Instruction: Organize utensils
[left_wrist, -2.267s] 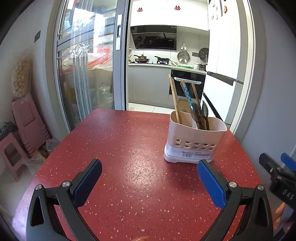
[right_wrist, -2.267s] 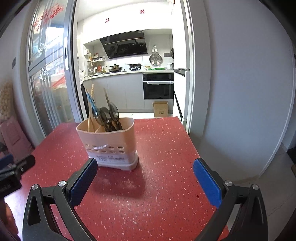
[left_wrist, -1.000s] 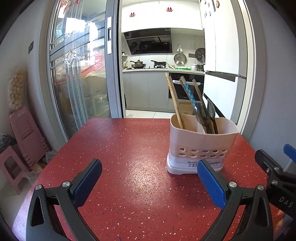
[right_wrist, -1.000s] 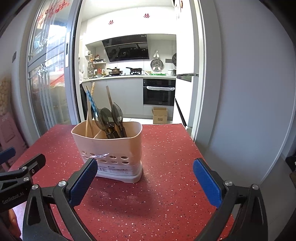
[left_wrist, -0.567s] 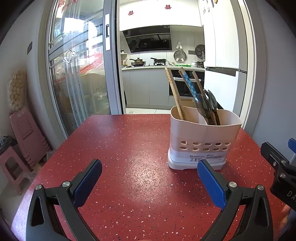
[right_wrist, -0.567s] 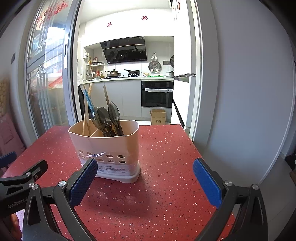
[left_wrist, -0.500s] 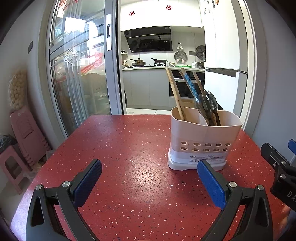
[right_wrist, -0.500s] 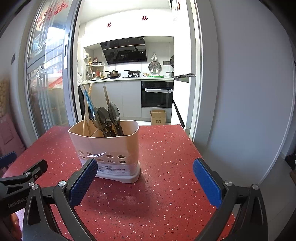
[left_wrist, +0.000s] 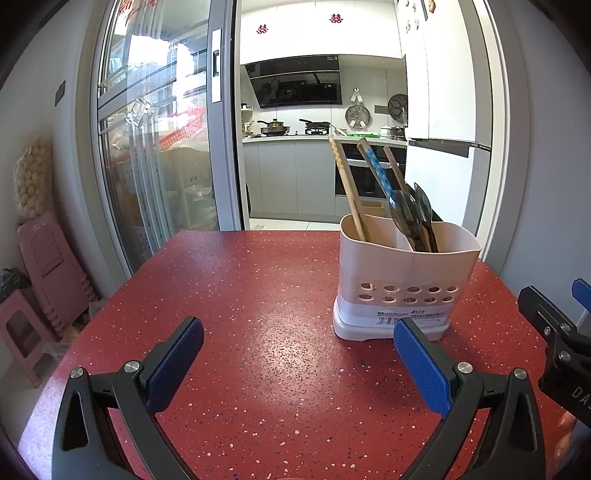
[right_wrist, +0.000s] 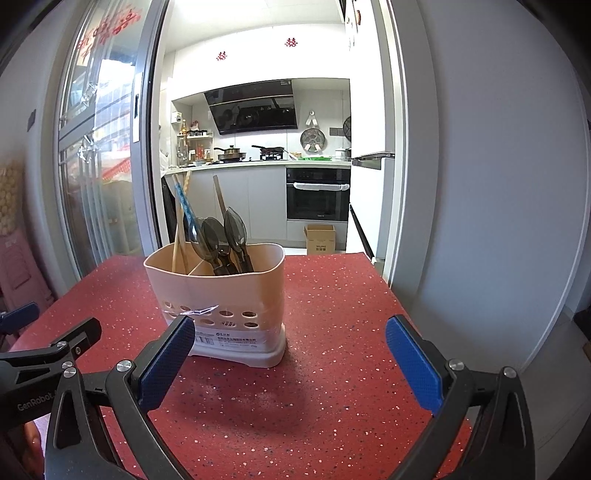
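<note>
— Standing where, that utensil holder (left_wrist: 406, 280)?

— Sitting upright on the red speckled table (left_wrist: 258, 302), toward the far right part in the left wrist view, left of centre in the right wrist view (right_wrist: 218, 295). Cream plastic, a row of holes low on the wall, a printed label on the white base.

— Holding what?

— Split by a divider into two compartments. Wooden chopsticks (left_wrist: 347, 184) leaning in the left one, with a blue-patterned pair (left_wrist: 376, 170) slanting toward the divider; cannot tell which side that pair ends in. Dark translucent spoons (left_wrist: 410, 214) bunched in the right one, bowls up, three countable from the right wrist camera (right_wrist: 221, 232).

— And the tongs?

— Left gripper (left_wrist: 299, 350) spread wide, blue pads far apart, gripping nothing, hovering low over bare table in front of the holder. Right-hand pad (left_wrist: 421, 365) overlapping the holder's base in the view, but nearer the camera; cannot tell about contact.

— Other one?

— Right gripper (right_wrist: 290, 350) equally wide, empty too. Left pad (right_wrist: 166, 358) lined up in front of the holder's lower left corner, right pad over the table's right edge. Visible at the right margin of the left camera as black bars, likewise the left gripper at the left margin of the right camera.

— Behind all that?

— Sliding glass door (left_wrist: 159, 147) open onto a kitchen, with a black range hood (right_wrist: 255, 107) and a built-in oven (right_wrist: 317, 192). Stacked pink stools (left_wrist: 40, 277) by the left wall.
</note>
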